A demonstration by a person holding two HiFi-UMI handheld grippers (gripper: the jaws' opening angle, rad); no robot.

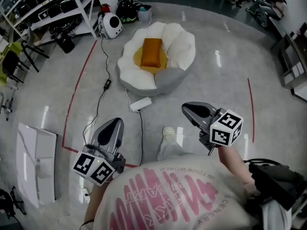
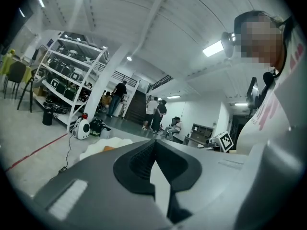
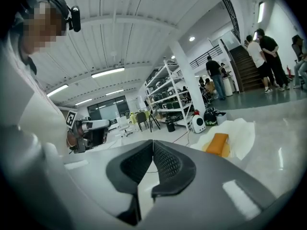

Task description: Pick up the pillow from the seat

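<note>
Head view | pillow (image 1: 151, 52) is seen on the seat (image 1: 180, 42), well apart from left gripper (image 1: 114, 123) and right gripper (image 1: 186, 110) | fingers pressed together, nothing held | nothing done yet: approach, grasp, lift judged left.

Pillow (image 1: 151, 52): orange, rectangular, plump, with rounded edges and corners.
Pillow pose: lying flat on its broad face, long side running front to back in the head view.
Pillow location: on the yellow centre of the seat (image 1: 180, 42), ringed by the white lobes.
Seat form: round, low cushion seat with puffy white petal-like lobes around a yellow middle; the near-right lobe is grey.
Seat location: on the glossy grey floor (image 1: 230, 71), upper middle of the head view.
Seat state: upright, holding only the pillow.
</note>
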